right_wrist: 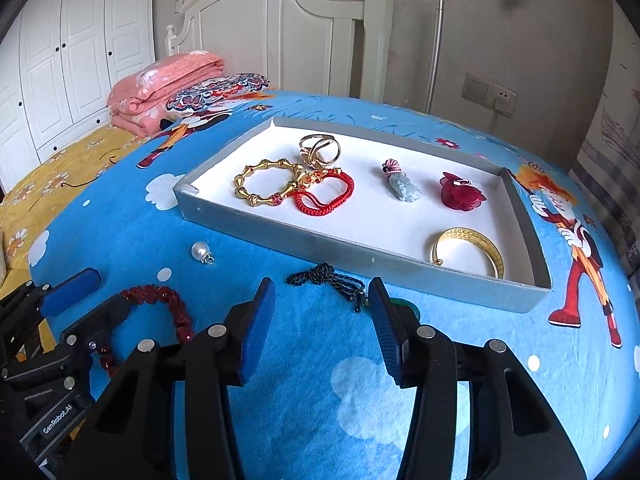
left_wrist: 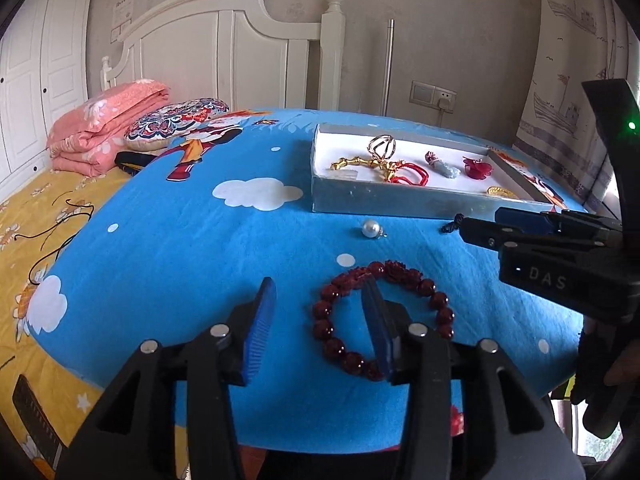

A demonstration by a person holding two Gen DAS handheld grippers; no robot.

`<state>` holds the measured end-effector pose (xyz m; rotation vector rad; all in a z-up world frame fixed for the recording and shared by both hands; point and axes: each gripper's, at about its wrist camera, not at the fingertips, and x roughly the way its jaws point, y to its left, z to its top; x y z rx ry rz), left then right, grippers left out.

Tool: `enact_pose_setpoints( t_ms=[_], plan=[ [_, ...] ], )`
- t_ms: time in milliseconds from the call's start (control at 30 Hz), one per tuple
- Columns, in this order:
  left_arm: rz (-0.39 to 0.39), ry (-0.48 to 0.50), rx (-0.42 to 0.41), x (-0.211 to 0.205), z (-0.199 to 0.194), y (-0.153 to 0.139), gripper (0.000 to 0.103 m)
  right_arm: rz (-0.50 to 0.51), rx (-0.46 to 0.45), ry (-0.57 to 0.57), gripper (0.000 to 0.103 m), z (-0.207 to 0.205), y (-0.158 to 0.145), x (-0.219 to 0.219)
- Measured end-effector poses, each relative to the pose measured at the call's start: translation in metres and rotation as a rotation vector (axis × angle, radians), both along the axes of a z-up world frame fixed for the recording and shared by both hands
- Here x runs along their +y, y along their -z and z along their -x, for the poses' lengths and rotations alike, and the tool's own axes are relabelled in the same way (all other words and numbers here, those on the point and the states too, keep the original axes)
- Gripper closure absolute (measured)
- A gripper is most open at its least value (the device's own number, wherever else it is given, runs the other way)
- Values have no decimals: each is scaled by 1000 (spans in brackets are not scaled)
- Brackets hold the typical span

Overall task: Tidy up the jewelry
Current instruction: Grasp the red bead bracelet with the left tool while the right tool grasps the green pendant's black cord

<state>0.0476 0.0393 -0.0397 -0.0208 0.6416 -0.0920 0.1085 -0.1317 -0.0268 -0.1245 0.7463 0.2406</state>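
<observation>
Three pieces left out: a dark red bead bracelet (left_wrist: 384, 316), a single pearl charm (left_wrist: 371, 229) and a black tasselled cord (right_wrist: 330, 282) lie on the blue cartoon blanket (left_wrist: 200, 264), all just in front of the grey tray (right_wrist: 360, 254).
Tray contents: a gold bamboo-link bracelet (right_wrist: 266, 182), a red woven cord (right_wrist: 324, 194), a gold ring (right_wrist: 320, 150), a pale jade pendant (right_wrist: 402, 188), a red flower clip (right_wrist: 460, 192) and a gold bangle (right_wrist: 470, 250) rest on its white floor.
Left gripper (left_wrist: 320, 328): jaws wide apart, holding nothing; its right finger pad (left_wrist: 378, 328) sits inside the bead loop, the other outside to the left.
Right gripper (right_wrist: 322, 320): jaws wide apart, empty, straddling the black cord, which lies between and just beyond the tips.
Likely step: picking up both loose pieces to move them into the tray.
Risk, beads: closing may catch only one bead, so the loop could swing, slip or drag on the soft blanket.
Risk, cord: thin strands may slide out of the pads or trail and snag the tray wall.
Risk, pearl: it looks round, and near both arms a nudge could send it rolling.
Risk, crowding: the two grippers work close together and could collide.
</observation>
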Motion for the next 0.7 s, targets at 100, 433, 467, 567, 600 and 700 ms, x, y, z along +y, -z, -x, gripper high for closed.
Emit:
enact_pose_setpoints(
  t_ms=[100,433,467,567,600,700],
  plan=[
    [6,21,5,3,-6,-2,60,31,4,15,60,-8,0,8],
    [44,93,61,-5,-24,5,69,81,56,2,94,-12,12,15],
    [32,88,57,-7,-21,5,75,83,47,-12,94,-7,11,16],
    [43,85,58,-7,-10,6,80,69,35,-38,94,12,12,9],
    [46,86,60,-7,-7,6,81,62,36,-40,94,18,13,4],
    [51,104,64,-11,3,6,83,43,31,-31,94,38,15,-17]
  ],
)
